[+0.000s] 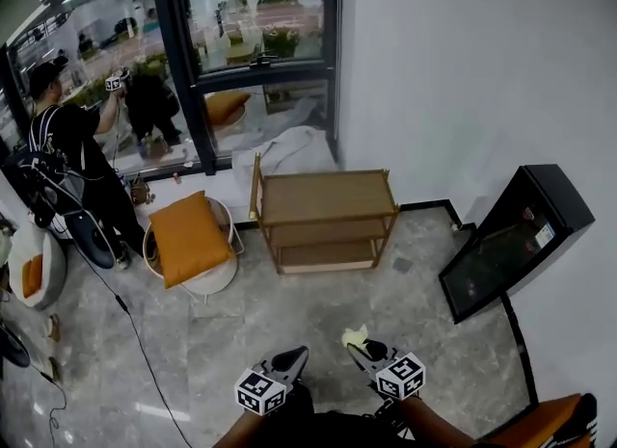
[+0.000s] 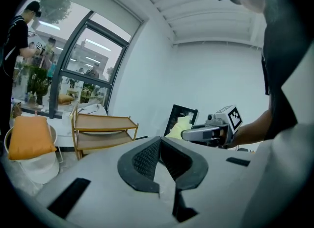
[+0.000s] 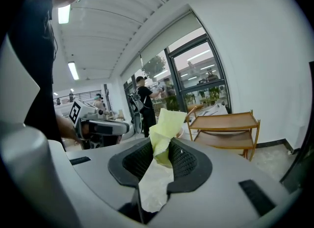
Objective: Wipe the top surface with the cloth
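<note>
Yellow cloth [image 3: 166, 124] pinched in right tool [image 3: 162, 149], held level beside left tool [image 2: 159, 142].

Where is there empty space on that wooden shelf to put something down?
The shelf's top board looks completely bare from end to end. The grey floor in front of it is open too. It gets crowded on the left, where the orange cushion sits on a round seat, and on the right by the leaning black panel.

right gripper [image 3: 162, 157] jaws clamped on yellow cloth [image 3: 164, 134], cloth sticks up; wooden shelf [image 3: 224, 130] ahead right, left gripper [image 3: 100, 128] at left.
</note>
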`<state>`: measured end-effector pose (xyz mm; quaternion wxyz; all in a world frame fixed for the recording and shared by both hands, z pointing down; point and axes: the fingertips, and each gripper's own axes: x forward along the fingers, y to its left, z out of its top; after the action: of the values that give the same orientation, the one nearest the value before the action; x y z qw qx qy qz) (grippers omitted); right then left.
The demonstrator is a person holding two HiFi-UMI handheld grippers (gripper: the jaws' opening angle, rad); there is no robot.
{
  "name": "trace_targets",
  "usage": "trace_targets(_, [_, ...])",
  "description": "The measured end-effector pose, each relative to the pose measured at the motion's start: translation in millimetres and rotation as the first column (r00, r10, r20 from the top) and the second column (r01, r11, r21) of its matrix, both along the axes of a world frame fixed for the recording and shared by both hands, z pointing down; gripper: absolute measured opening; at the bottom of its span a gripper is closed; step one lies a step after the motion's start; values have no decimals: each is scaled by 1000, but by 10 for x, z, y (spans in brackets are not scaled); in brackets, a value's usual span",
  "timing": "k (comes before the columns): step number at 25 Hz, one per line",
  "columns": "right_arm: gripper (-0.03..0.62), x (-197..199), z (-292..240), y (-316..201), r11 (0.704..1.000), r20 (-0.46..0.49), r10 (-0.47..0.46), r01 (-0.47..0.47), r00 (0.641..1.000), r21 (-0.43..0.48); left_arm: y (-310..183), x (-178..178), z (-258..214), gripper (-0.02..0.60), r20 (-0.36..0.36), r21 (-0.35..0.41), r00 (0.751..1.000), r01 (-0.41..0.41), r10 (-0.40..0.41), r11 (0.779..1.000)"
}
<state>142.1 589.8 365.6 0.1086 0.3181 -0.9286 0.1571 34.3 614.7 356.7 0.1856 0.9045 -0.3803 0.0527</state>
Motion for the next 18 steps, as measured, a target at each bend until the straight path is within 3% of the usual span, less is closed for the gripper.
trace_targets(9, [89,-728,-93,-1477,999,-32,-31,31,999,11,-1489,-702,15,12,-35,3,999,22,-22,1000])
trace_targets(13, [88,-881,-72,-2049,999,-98,-25,22,995,-29,-2189,-1076,-229,12,-47,65,999,27,-24,998])
trace_targets(18, [89,-994,-107,-2679,999,-98,27,-29,995,-14,-2920,-1527,16,12,-27,31,999,48,-47,998])
